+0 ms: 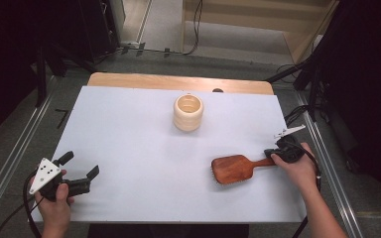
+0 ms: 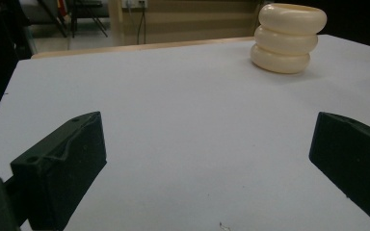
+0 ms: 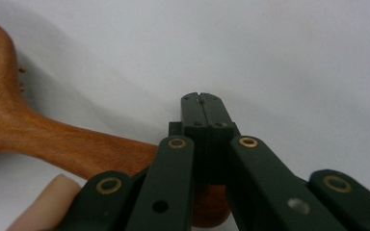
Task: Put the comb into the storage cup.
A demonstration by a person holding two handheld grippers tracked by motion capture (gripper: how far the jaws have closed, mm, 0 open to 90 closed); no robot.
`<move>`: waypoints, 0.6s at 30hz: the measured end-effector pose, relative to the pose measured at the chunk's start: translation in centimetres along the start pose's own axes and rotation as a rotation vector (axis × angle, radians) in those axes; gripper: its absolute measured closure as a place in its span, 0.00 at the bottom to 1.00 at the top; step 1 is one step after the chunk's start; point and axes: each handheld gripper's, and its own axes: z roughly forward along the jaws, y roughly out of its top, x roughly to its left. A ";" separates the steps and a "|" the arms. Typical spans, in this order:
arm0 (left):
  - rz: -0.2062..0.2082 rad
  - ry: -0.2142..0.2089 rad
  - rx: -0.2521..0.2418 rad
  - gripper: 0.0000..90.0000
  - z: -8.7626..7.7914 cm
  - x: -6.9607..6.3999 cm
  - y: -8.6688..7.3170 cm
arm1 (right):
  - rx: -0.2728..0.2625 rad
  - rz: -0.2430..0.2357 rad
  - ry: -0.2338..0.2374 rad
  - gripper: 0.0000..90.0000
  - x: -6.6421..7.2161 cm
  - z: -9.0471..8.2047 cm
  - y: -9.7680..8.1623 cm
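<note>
The wooden hairbrush (image 3: pixel 38 134) runs off the left edge of the right gripper view, its handle end hidden beneath the closed fingers (image 3: pixel 203 115), while in the high view the person's right hand (image 1: pixel 297 166) covers that same handle end.

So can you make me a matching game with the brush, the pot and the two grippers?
Things:
1. brown wooden hairbrush
2. cream ribbed ring-shaped pot
3. left gripper
4. right gripper

States:
A. jaws wide apart, nothing between them
B. jaws shut together
C. standing upright near the table's far edge
D. lying bristles down, by the right hand

Pairs: 1-D, 2-C, 3-A, 4-B
</note>
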 end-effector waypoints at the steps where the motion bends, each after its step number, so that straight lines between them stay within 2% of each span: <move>1: 0.000 0.000 0.000 0.00 0.0 0.0 0.0 | -0.001 -0.001 0.000 0.98 0.1 -0.1 -0.1; 5: 0.001 -0.001 0.001 0.00 0.0 0.0 0.0 | -0.013 -0.025 -0.004 0.98 0.6 -0.6 -0.8; 18: 0.005 0.004 0.006 0.00 0.1 -0.1 0.0 | -0.022 -0.040 0.001 0.98 1.7 -1.4 -2.7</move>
